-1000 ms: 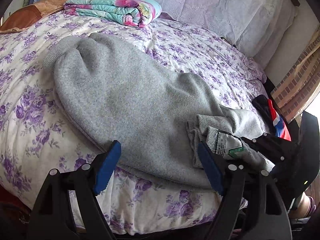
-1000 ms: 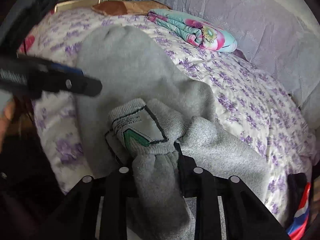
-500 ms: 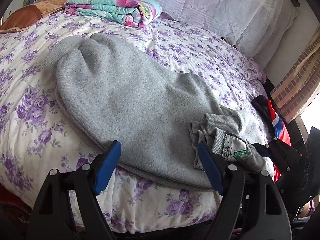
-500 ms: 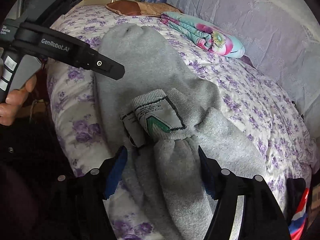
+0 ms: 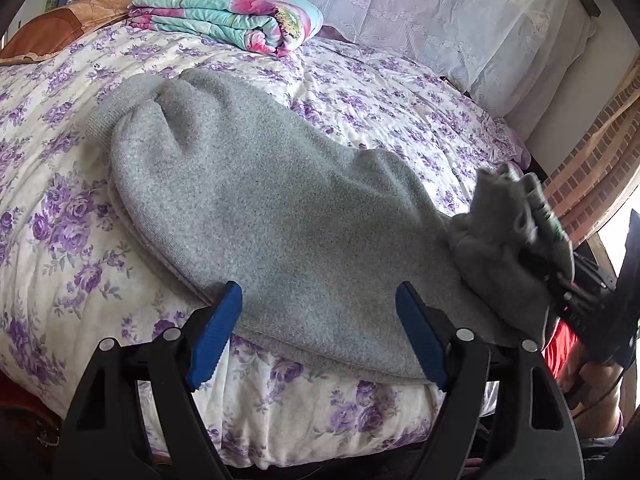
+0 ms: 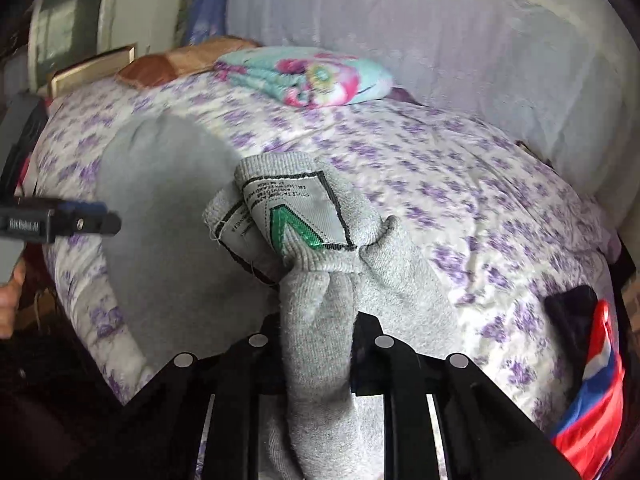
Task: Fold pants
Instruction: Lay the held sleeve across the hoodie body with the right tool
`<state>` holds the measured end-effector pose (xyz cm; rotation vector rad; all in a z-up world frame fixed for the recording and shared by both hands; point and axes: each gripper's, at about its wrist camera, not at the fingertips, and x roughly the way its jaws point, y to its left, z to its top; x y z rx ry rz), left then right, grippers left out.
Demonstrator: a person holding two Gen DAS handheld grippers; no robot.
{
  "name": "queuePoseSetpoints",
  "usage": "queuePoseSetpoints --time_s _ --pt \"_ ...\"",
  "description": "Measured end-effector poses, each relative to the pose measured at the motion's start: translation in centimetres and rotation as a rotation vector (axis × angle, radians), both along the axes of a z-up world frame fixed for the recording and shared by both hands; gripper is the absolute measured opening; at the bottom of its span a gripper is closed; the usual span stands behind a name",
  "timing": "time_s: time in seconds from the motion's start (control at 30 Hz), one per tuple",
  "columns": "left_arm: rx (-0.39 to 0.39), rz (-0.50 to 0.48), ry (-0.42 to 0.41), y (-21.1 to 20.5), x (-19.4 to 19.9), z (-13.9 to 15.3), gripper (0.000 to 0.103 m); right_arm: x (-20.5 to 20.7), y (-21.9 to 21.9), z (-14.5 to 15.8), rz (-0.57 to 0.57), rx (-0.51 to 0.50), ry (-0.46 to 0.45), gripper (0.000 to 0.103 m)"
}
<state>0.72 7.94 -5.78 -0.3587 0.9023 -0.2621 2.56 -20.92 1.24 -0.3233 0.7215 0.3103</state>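
Lifted since half a second ago, the pants' waistband (image 6: 316, 240) now hangs above the bedspread (image 6: 460, 184), pinched in the right gripper (image 6: 318, 336) at lower centre. Left gripper (image 5: 320, 332) jaws stay spread at the pants' (image 5: 260, 208) near edge.

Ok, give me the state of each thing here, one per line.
Pants: flat on bed, waistband bunched and lifted.
Right gripper: shut on waistband.
Left gripper: open, holding nothing.
Blanket: folded, by the pillows.
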Motion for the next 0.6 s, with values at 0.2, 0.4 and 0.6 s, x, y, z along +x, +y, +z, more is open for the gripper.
queuePoseSetpoints --time_s 0.2,0.4,0.6 --pt "0.005 0.007 0.006 -0.3 0.6 -0.3 0.077 1.5 6.5 -5.7 0.132 -0.041 0.148 0.035" --pt "0.105 -0.003 0.0 -1.5 0.9 -0.3 0.077 -1.0 7.8 -5.8 0.222 0.016 0.13 0.074" --pt "0.097 -0.002 -0.004 -2.2 1.2 -0.5 0.082 -0.4 5.8 -3.8 0.182 0.047 0.116 0.073"
